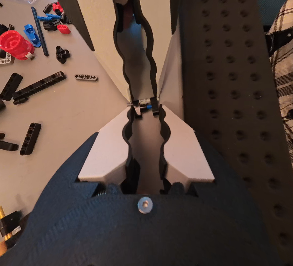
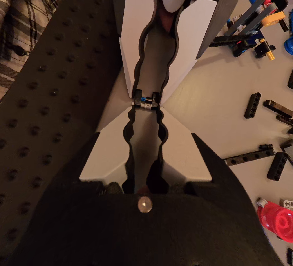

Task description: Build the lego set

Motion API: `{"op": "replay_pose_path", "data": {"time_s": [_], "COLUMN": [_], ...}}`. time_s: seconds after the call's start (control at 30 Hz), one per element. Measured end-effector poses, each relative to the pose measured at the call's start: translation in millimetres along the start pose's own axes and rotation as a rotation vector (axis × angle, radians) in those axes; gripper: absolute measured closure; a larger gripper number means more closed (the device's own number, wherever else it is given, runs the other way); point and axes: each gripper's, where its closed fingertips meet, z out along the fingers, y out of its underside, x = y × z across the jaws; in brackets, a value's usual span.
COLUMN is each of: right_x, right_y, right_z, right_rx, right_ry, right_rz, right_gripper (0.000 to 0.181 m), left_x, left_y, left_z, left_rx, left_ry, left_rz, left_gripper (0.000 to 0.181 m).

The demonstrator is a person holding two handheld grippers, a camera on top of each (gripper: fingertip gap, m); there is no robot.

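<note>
Right now I have both claws meeting tip to tip over the table (image 1: 63, 115), sharing one small lego piece (image 1: 145, 105): two short black links joined by a grey pin and a blue pin. My left claw (image 1: 145, 107) is clenched on its near side, and my right claw (image 2: 145, 107) is clenched on the opposite side, so the piece hangs between four fingertips, apparently clear of the table.

I judge the worst risk to be a twist: if my two hands rotate or pull unevenly, the links could pivot on the pins, pop apart, or squirt out of the narrow tip contact. Squeezing harder may also skew the pins instead of seating them.

Room is tight. A dark studded board (image 1: 229, 84) stands just beside the claws on one flank, so I would not swing that way. On the other flank lie loose black beams (image 1: 39, 85), a red drum (image 1: 15, 45) and a half-built model (image 2: 253, 25), near enough to knock if I drop low or sweep wide.
</note>
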Motion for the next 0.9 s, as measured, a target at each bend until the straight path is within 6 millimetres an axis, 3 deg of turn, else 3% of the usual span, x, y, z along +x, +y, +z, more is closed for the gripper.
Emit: {"op": "replay_pose_path", "data": {"time_s": [0.07, 0.37, 0.5, 0.57, 0.9], "right_x": [1, 1, 2, 2, 14], "right_y": [0, -1, 1, 1, -4], "right_z": [0, 1, 1, 0, -15], "right_rx": [-0.014, -0.002, -0.005, -0.009, -0.028], "right_ry": [0.015, 0.018, 0.025, 0.025, 0.104], "right_rz": [-0.009, 0.008, 0.017, 0.022, 0.114], "right_gripper": [0.161, 0.162, 0.162, 0.162, 0.161], "left_x": [-1, 0, -4, -1, -12], "left_y": [0, 0, 4, 6, 0], "left_z": [0, 0, -4, -5, -6], "left_rx": [0.006, 0.012, -0.004, -0.01, 0.02], "left_ry": [-0.01, -0.021, -0.036, -0.029, -0.133], "left_rz": [0.002, -0.004, -0.018, -0.002, 0.01], "left_gripper": [0.159, 0.159, 0.146, 0.159, 0.159]}}
